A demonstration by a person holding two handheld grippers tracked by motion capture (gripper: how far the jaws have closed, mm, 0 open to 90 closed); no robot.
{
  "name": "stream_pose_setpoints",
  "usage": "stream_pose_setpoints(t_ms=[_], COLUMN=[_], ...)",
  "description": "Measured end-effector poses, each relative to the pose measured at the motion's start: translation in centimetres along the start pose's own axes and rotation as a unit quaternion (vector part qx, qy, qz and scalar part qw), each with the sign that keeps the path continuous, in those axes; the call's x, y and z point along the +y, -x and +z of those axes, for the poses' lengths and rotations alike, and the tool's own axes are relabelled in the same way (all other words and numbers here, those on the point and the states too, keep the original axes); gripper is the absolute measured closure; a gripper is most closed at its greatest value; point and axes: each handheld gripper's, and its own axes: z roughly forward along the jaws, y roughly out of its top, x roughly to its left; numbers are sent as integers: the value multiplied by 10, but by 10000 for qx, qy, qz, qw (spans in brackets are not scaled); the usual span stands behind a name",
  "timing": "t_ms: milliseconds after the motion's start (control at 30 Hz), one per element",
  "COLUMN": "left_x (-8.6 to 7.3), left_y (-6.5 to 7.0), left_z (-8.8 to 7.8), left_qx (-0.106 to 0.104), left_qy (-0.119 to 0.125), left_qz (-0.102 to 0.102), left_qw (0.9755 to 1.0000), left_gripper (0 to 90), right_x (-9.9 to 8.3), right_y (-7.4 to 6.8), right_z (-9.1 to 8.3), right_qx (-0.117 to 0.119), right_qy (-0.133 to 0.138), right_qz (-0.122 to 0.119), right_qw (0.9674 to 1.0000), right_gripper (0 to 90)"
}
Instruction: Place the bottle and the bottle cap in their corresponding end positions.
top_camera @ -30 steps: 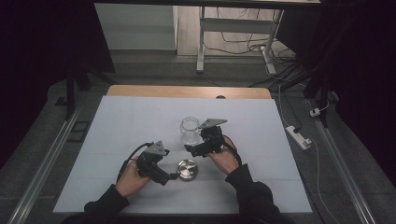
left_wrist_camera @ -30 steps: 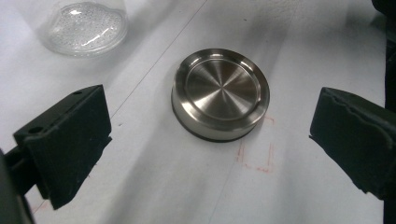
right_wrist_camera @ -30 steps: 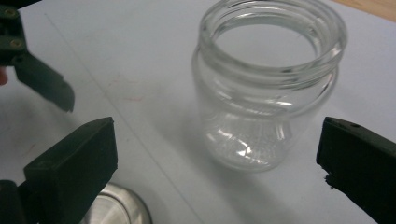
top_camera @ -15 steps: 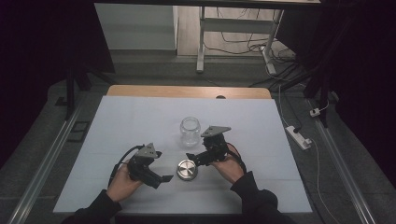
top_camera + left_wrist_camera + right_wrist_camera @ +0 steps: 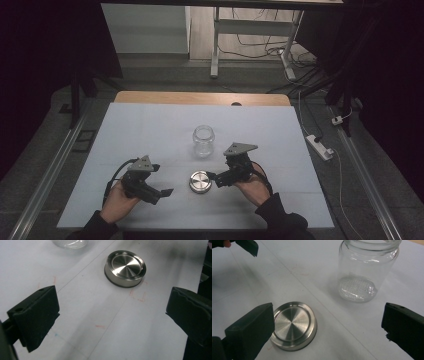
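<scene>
open glass jar [image 5: 204,140] upright, steel lid [image 5: 200,181] flat nearby

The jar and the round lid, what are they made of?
The jar looks like clear glass: you can see the table through it, and it shines. The lid looks like brushed metal, probably steel: silvery, with fine circular lines and a dark ring under its edge.

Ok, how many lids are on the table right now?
1. The lid lies flat on the table, between the left gripper and right gripper, in front of the open jar. I see no others.
</scene>
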Motion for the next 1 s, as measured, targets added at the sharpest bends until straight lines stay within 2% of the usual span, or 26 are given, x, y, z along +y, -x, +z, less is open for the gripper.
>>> stream_pose_setpoints(t_ms=[467, 1000], left_x=[-24, -56], left_y=[-6, -10], left_z=[-29, -63], left_qx=[302, 660], left_qy=[126, 298], left_qz=[-356, -745], left_qw=[9988, 9946], left_gripper=[0, 0], right_x=[-24, -58], right_y=[0, 7], right_z=[-30, -65], right_qx=[-178, -502], right_qy=[6, 1], right_qz=[94, 386], right_qw=[9998, 9980], right_gripper=[0, 0])
